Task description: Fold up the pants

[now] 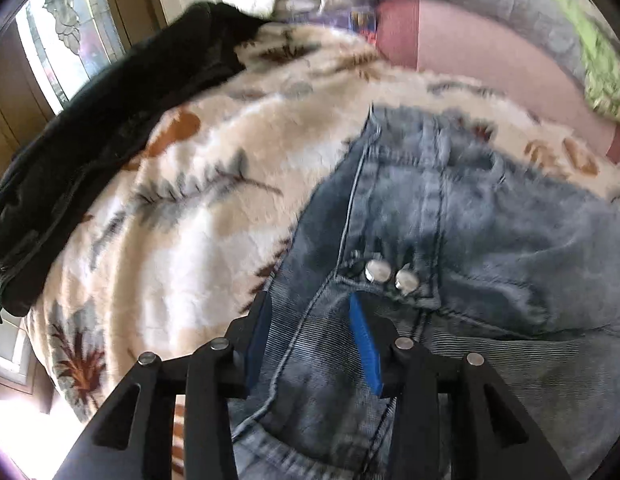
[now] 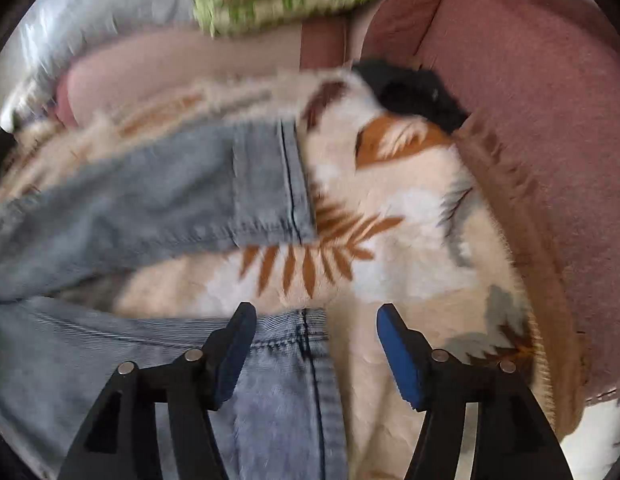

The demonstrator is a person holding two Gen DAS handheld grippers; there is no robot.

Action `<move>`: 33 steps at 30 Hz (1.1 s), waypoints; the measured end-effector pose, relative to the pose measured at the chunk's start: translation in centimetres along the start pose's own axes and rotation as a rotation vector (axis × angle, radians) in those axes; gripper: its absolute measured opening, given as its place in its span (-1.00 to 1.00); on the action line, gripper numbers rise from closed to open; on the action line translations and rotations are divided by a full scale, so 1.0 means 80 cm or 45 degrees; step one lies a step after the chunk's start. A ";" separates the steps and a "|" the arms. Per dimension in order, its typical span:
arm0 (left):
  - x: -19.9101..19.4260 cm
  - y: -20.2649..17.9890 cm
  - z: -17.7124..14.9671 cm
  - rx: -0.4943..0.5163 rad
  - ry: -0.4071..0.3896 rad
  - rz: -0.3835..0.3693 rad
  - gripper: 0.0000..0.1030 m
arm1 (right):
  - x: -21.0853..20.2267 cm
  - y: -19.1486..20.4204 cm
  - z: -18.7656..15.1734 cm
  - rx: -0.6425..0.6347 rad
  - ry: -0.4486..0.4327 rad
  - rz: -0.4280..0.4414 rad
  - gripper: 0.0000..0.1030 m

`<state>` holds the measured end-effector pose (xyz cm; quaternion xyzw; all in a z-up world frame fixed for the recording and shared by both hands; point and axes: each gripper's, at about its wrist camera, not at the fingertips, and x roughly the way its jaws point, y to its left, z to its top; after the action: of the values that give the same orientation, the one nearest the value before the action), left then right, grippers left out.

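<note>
Denim: faded blue jeans lie between both parted tongs, left at waistband, right at hem, legs toward 12 o'clock.

Black garment crowding blanket's left, sofa arm walling right

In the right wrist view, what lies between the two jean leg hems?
A bare strip of the leaf-print blanket separates the far hem from the near hem of the jeans, seen in the right wrist view.
</note>
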<state>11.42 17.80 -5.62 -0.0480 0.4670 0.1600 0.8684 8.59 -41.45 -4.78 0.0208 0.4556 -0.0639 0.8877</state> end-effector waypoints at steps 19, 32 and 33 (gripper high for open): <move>0.064 -0.026 0.146 -0.016 0.064 -0.369 0.59 | 0.101 0.019 0.156 0.113 0.170 0.328 0.56; 0.183 -0.062 0.197 0.005 0.236 -0.293 -0.31 | 0.250 0.001 0.240 0.214 0.301 0.321 0.29; 0.185 -0.062 0.200 0.004 0.235 -0.275 -0.39 | 0.255 0.004 0.243 0.213 0.299 0.322 0.04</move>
<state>33.33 20.28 -9.19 -0.1112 0.5373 0.0596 0.8339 36.08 -44.92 -9.94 0.1590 0.5429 0.0134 0.8245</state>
